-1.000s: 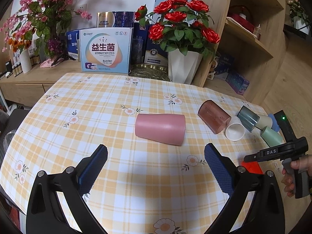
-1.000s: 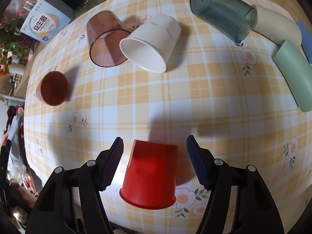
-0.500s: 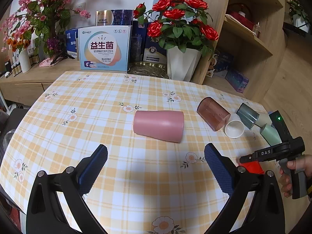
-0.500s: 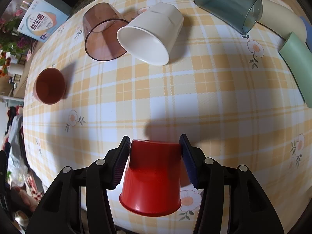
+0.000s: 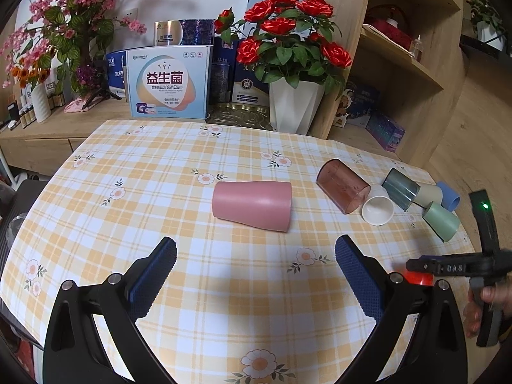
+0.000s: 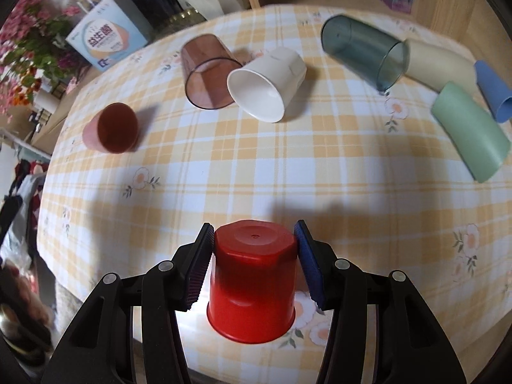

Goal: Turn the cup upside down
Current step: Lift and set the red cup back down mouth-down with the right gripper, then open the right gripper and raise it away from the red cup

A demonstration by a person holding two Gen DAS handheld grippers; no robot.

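Note:
My right gripper is shut on a red cup, its pads pressing the cup's sides near the base. The cup's base points away from me and its mouth toward me, above the table's near edge. In the left wrist view the red cup shows only as a sliver behind the right gripper at the far right. My left gripper is open and empty above the checked tablecloth, short of a pink cup that lies on its side.
Several cups lie on their sides: brown clear, white, dark teal, cream, green, blue. A white vase of red roses and boxes stand behind the table.
My right gripper closed on the red cup, then lifted and tilted it so its base now faces forward. The left gripper stayed open and drew back slightly.

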